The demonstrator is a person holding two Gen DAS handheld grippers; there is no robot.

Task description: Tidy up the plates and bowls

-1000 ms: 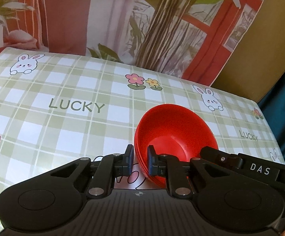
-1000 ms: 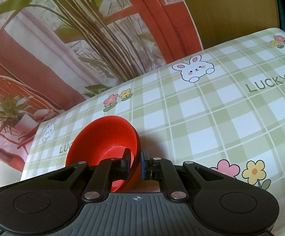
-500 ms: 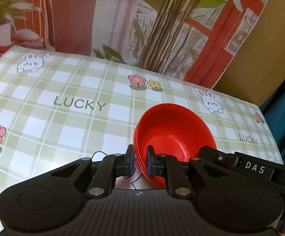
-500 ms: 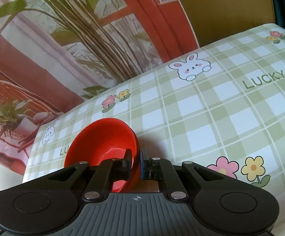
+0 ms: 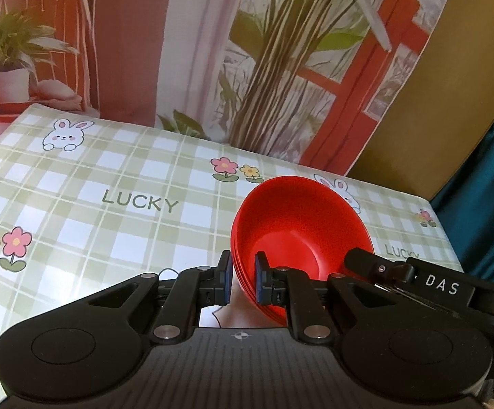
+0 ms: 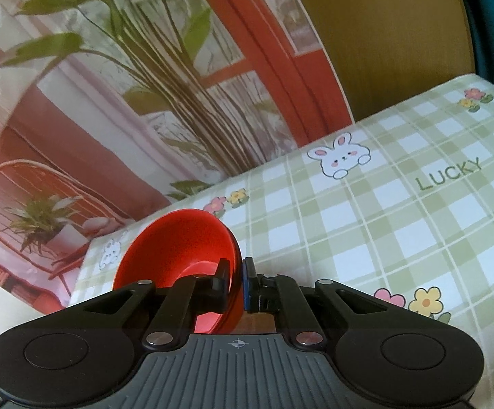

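Note:
A stack of red bowls (image 5: 298,235) is held off the table between both grippers. My left gripper (image 5: 241,281) is shut on the stack's near-left rim. The right gripper shows in the left wrist view as a black arm marked DAS (image 5: 417,276) on the stack's right side. In the right wrist view the red bowls (image 6: 178,248) tilt steeply, and my right gripper (image 6: 236,288) is shut on their rim. The bowls' underside is hidden.
The table (image 5: 93,204) wears a green checked cloth with bunnies, flowers and LUCKY print. A printed backdrop (image 5: 212,51) of plants and a red window stands behind it. A teal curtain (image 5: 485,187) hangs at the right edge.
Both grippers have lifted the stack of red bowls higher above the table and tilted it more. Their grip has not changed.

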